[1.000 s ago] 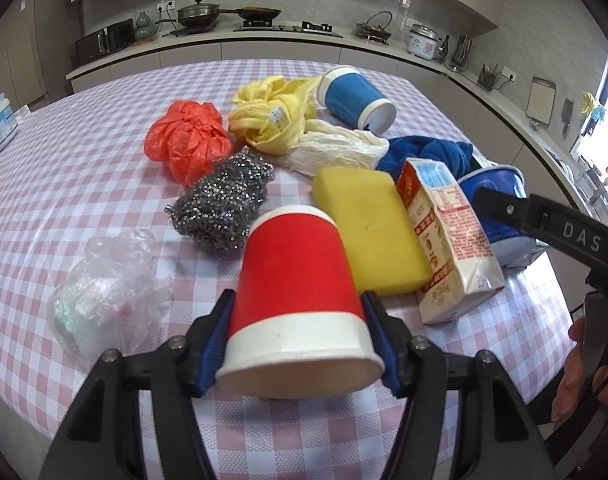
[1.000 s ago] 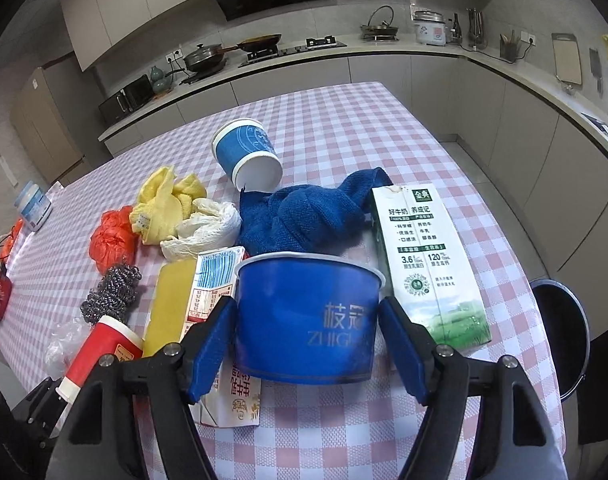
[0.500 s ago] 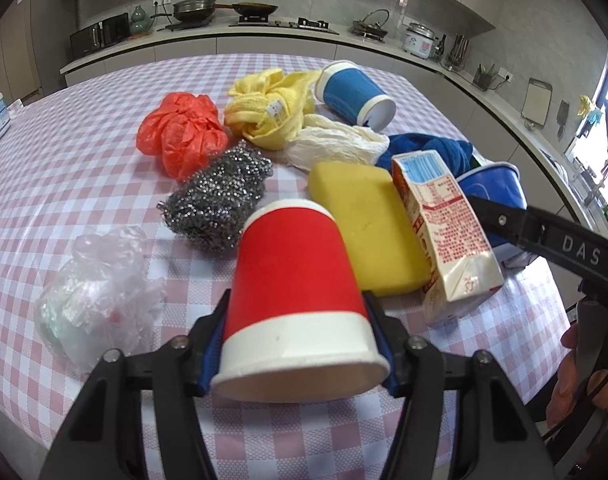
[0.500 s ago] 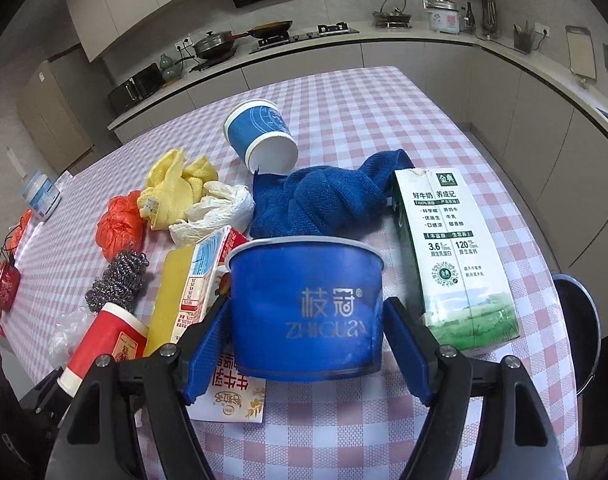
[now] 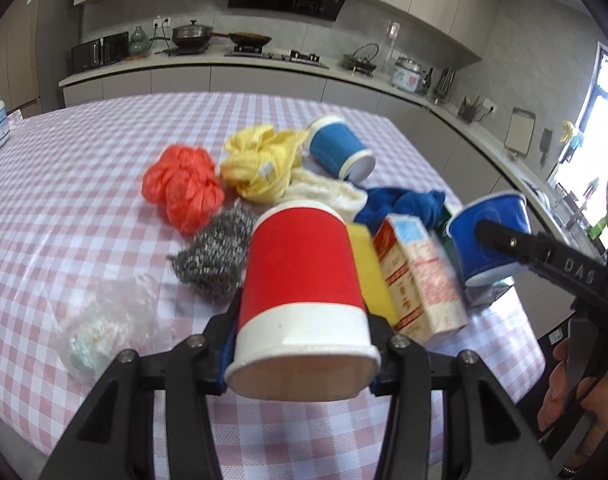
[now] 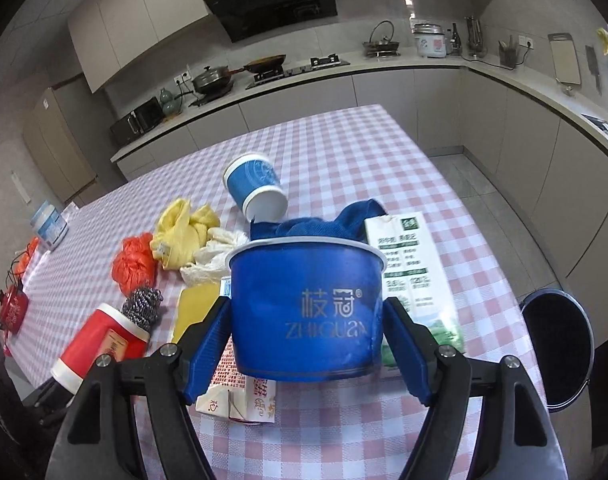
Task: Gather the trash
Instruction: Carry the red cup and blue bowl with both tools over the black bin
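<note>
My left gripper [image 5: 302, 354] is shut on a red paper cup [image 5: 300, 272] with a white rim, held above the checked table [image 5: 84, 200]. The cup also shows in the right wrist view [image 6: 100, 344]. My right gripper [image 6: 305, 352] is shut on a blue paper bowl [image 6: 305, 308], lifted above the table; it shows in the left wrist view too [image 5: 487, 236]. On the table lie a blue cup [image 5: 337, 152], a red-and-white carton [image 5: 419, 272], a green milk carton [image 6: 411, 264] and a clear plastic bag [image 5: 104, 320].
An orange bag [image 5: 180, 188], yellow cloth [image 5: 260, 168], white bag [image 5: 323, 192], blue towel [image 5: 399, 204], steel scourer [image 5: 212, 256] and yellow sponge [image 5: 371, 276] lie mid-table. A black trash bin [image 6: 555, 344] stands on the floor at the right of the table.
Both grippers have risen, lifting the red cup and the blue bowl higher off the table. The views tilt up toward the kitchen counter.
</note>
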Tool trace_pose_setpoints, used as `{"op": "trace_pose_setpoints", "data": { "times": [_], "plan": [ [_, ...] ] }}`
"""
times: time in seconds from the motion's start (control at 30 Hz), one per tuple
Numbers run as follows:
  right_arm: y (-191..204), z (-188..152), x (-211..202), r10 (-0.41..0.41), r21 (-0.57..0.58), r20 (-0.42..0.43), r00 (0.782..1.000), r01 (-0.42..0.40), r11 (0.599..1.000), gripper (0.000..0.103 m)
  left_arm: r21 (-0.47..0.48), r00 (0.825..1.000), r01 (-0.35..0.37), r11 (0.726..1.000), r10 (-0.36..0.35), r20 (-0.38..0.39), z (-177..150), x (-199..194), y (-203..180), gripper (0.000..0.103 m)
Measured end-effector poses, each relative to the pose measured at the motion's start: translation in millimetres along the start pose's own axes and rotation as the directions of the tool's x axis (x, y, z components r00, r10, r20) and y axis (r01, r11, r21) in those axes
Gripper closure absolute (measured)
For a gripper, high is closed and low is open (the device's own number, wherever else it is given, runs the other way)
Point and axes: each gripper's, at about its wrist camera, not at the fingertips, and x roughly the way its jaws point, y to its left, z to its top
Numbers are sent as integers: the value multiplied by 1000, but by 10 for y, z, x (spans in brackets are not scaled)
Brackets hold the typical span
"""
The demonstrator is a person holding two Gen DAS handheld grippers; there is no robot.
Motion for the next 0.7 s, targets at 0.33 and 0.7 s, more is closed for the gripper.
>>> {"op": "trace_pose_setpoints", "data": {
  "times": [0.33, 0.7],
  "plan": [
    [-592, 34, -447, -44, 90, 68, 997, 38, 995, 26, 78, 996, 76, 994, -79, 43, 239, -91, -617, 54],
    [-2212, -139, -992, -135, 208, 72, 988, 117, 971, 26, 136, 975, 222, 965, -220, -36, 104, 249, -2054, 54]
  ]
}}
